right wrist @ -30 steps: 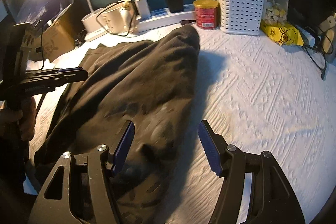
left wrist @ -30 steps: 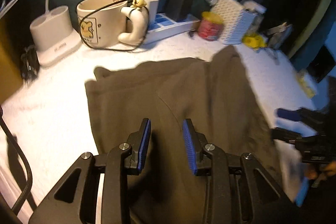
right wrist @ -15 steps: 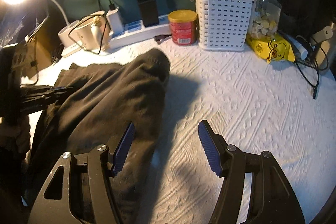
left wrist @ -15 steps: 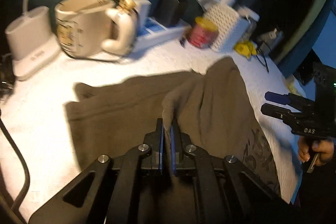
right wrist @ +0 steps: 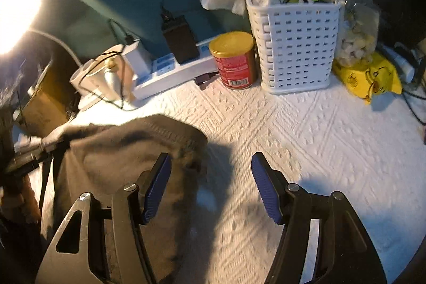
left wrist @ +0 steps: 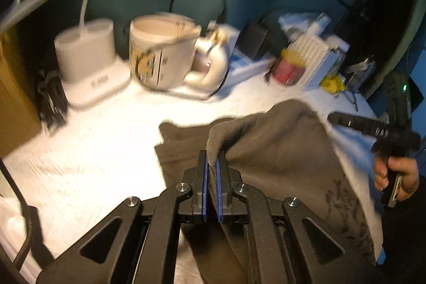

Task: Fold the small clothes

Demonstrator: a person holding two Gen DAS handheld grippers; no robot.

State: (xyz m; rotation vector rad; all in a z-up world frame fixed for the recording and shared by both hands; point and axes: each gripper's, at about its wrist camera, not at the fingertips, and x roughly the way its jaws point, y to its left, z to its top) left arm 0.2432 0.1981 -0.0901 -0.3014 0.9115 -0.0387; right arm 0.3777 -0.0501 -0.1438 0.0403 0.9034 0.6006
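Left wrist view shows the dark grey garment point(left wrist: 279, 151) lying on the white textured bench point(left wrist: 101, 151), with one edge lifted off the surface. The left gripper point(left wrist: 212, 172) is clamped on this lifted edge: its blue fingers point(left wrist: 203, 177) are pressed together with only a thin fold of cloth between them. From the pinched place the fabric hangs down to the right, and a pale print is visible on its lower part. To the right of the garment, the right gripper point(left wrist: 346, 121) is held by a hand point(left wrist: 396, 175) and points toward the cloth.

In the right wrist view, the right gripper point(right wrist: 210, 185) has its fingers point(right wrist: 157, 188) wide apart, and nothing is between them. The left finger stands over the edge of the garment point(right wrist: 127, 151), the right finger over the bare bench point(right wrist: 319, 151).

Behind the garment, along the green wall, stand a cream mug point(left wrist: 159, 55) with a cable around it, a white lamp base point(left wrist: 87, 63), and a white power strip point(right wrist: 170, 71) with a black adapter point(right wrist: 181, 39) in it. Near them are a red can with a yellow lid point(right wrist: 234, 60), a white plastic basket point(right wrist: 295, 44) and a yellow bag point(right wrist: 370, 76). The picture of the left wrist is blurred at the back.
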